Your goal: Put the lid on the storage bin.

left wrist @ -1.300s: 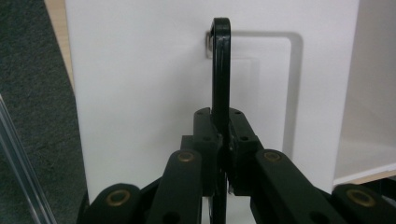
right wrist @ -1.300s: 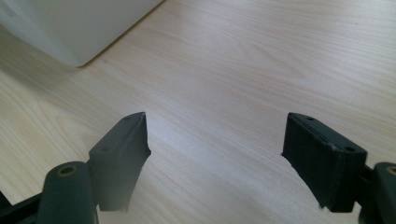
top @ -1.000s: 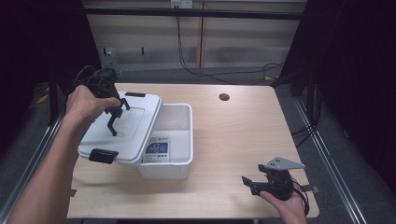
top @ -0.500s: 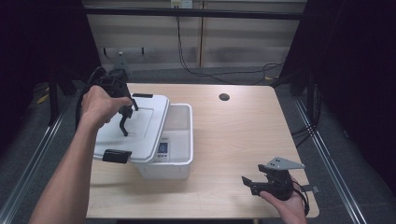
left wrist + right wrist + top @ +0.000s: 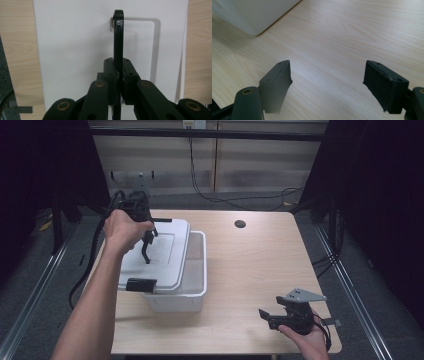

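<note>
So the count: one white bin (image 5: 192, 292), one white lid (image 5: 165, 255) with two black latches on it, one handle up top, two grippers, one wooden table (image 5: 260, 265) with one dark round hole (image 5: 240, 224).

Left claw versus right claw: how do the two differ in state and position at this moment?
The left claw is shut, its jaws pressed together above the white plastic lid; the right claw stands open with nothing between its jaws. The left is raised over the lid, the right rests low at the light wooden table. Both are black, hand-held.
</note>
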A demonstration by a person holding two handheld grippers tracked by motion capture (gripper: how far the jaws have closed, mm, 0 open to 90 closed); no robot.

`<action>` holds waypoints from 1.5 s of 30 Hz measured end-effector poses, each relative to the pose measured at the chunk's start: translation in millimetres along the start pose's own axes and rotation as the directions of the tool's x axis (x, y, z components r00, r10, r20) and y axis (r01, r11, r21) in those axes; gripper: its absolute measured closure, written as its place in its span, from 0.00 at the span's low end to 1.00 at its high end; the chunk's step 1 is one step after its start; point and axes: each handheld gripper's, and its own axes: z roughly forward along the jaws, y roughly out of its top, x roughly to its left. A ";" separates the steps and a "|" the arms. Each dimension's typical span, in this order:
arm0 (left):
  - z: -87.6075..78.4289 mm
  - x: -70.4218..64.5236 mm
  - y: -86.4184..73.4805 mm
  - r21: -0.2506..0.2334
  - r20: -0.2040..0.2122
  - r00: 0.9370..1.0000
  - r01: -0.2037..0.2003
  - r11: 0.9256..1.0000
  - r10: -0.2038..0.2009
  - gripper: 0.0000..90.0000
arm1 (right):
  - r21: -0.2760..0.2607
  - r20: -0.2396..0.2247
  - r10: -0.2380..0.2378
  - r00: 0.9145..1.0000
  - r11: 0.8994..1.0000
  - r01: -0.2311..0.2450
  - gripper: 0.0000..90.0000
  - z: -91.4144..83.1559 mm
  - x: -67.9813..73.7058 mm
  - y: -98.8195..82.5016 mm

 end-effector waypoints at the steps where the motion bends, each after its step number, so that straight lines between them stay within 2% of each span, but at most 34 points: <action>1: 2.6 -3.1 0.4 -0.001 0.001 1.000 0.013 1.000 -0.013 0.94 | 0.002 0.000 -0.001 1.000 1.000 0.001 0.24 0.0 -0.1 0.0; 7: 7.9 -8.1 0.7 -0.006 0.008 0.999 0.046 0.999 -0.046 0.94 | 0.003 -0.002 0.000 1.000 1.000 0.000 0.24 -0.1 -0.2 0.1; 11: 9.9 -10.5 -1.0 -0.003 0.009 0.999 0.052 0.999 -0.052 0.94 | 0.001 -0.003 0.000 1.000 1.000 0.000 0.24 -0.2 -0.1 0.0; 13: 11.3 -12.9 -2.2 -0.017 0.032 0.997 0.076 0.997 -0.076 0.94 | 0.004 -0.001 -0.001 1.000 1.000 0.001 0.24 0.0 -0.1 0.3; 15: 11.4 -14.1 -2.8 -0.012 0.039 0.996 0.082 0.997 -0.082 0.94 | 0.004 0.001 -0.005 1.000 1.000 0.005 0.24 0.1 0.1 0.3; 18: 14.6 -18.6 -2.3 0.001 0.052 0.996 0.073 0.997 -0.073 0.94 | 0.005 -0.003 -0.004 1.000 1.000 0.004 0.24 -0.1 0.3 0.2; 21: 16.0 -19.0 -2.1 -0.006 0.057 0.995 0.080 0.997 -0.080 0.94 | 0.003 -0.005 -0.007 1.000 1.000 0.007 0.23 -0.1 0.2 0.2; 28: 19.3 -21.8 -2.8 -0.013 0.035 0.994 0.102 0.995 -0.102 0.94 | 0.003 -0.008 -0.008 1.000 1.000 0.008 0.23 -0.2 0.6 0.4; 33: 24.6 -28.7 -2.3 -0.004 0.056 0.992 0.109 0.994 -0.109 0.94 | 0.004 -0.009 -0.009 1.000 1.000 0.009 0.23 -0.3 0.8 0.3; 36: 26.9 -29.7 -1.5 0.010 0.058 0.993 0.099 0.995 -0.099 0.94 | 0.002 -0.010 -0.006 1.000 1.000 0.007 0.23 -0.4 0.7 0.3; 39: 28.9 -30.3 -0.9 -0.004 0.054 0.993 0.107 0.994 -0.107 0.94 | 0.003 -0.011 -0.010 1.000 1.000 0.010 0.23 -0.5 0.7 0.2; 41: 28.9 -30.1 -0.5 0.012 0.057 0.993 0.099 0.995 -0.099 0.94 | 0.004 -0.011 -0.010 1.000 1.000 0.010 0.23 -0.4 0.6 0.2; 45: 32.2 -32.2 -0.9 0.012 0.076 0.991 0.111 0.994 -0.112 0.94 | 0.002 -0.011 -0.011 1.000 1.000 0.011 0.23 -0.6 0.8 0.2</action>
